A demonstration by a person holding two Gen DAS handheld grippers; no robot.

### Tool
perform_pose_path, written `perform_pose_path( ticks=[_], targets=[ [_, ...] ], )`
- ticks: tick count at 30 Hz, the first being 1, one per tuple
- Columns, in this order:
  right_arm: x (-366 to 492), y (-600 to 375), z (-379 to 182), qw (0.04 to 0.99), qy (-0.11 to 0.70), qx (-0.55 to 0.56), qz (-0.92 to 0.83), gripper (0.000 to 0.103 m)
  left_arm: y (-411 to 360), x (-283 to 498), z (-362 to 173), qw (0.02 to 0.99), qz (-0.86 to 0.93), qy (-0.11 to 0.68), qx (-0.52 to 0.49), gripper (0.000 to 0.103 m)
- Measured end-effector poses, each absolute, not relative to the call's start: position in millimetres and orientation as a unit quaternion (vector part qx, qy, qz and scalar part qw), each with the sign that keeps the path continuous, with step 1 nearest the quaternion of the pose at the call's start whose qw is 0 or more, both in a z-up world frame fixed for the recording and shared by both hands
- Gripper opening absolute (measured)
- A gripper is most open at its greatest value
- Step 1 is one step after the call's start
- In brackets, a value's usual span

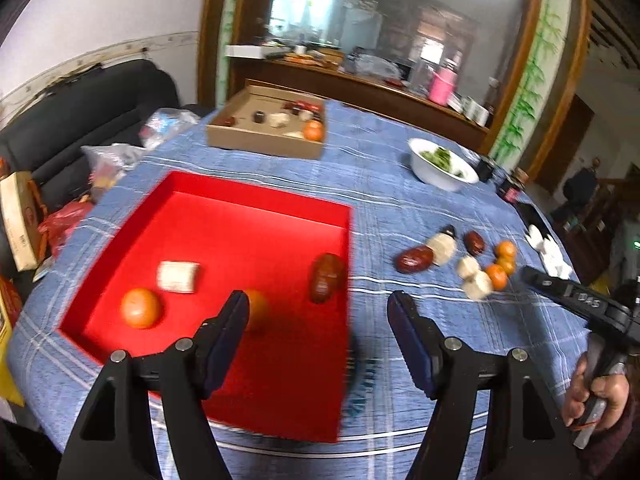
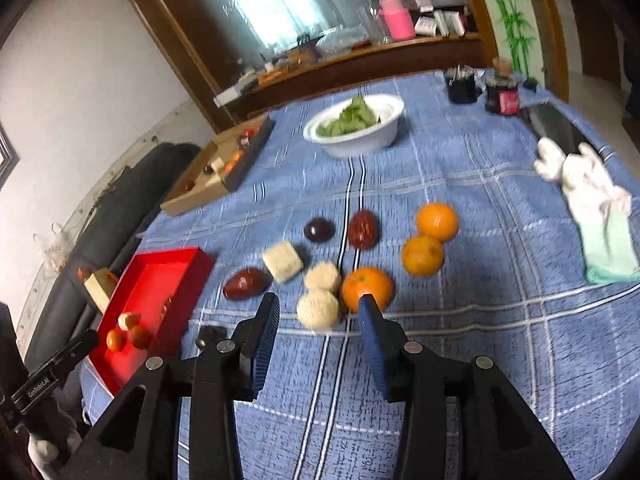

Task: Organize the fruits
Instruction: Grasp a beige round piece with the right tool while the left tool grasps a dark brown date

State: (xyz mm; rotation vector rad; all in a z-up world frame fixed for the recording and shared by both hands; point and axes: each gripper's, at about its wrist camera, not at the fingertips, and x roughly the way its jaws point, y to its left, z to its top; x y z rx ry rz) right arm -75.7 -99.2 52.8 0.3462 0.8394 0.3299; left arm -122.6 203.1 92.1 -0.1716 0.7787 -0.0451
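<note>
Inside red tray (image 1: 256, 200), date (image 1: 325, 283) lengthwise, upright-tilted

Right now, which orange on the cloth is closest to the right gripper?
The orange touching the right gripper's blue fingertip; the other two sit farther back, side by side.

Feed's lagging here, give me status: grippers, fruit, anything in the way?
Left gripper open, empty, over red tray. Right gripper open, empty, near loose fruit pile on the tablecloth. Nothing blocking the path to the tray.

Both wrist views look down close over the bench (image 1: 400, 168); both show the red tray (image 1: 256, 216) and loose fruit pile (image 2: 340, 260).
</note>
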Motion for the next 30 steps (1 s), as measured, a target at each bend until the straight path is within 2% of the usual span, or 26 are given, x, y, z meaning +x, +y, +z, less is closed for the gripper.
perform_pose_path(
  ticks=[7, 19, 25, 30],
  targets=[
    [-56.3, -64.8, 25.0, 0.874, 0.44, 0.126, 0.164, 0.045, 158.7, -99.0, 87.2, 0.921, -0.068, 0.382, -0.038, 0.071],
    [-43.8, -48.9, 14.9, 0.889, 0.437, 0.067, 0.121, 0.045, 99.2, -28.6, 50.9, 0.895, -0.117, 0.429, 0.044, 0.07],
    [-37.8, -56.2, 7.6, 0.885, 0.436, 0.087, 0.136, 0.043, 89.4, -1.8, 35.9, 0.882, -0.121, 0.451, 0.067, 0.063],
    [-35.7, -54.5, 8.0, 0.887, 0.432, 0.083, 0.138, 0.038, 83.1, 14.1, 24.5, 0.869, -0.121, 0.473, 0.082, 0.052]
  ],
)
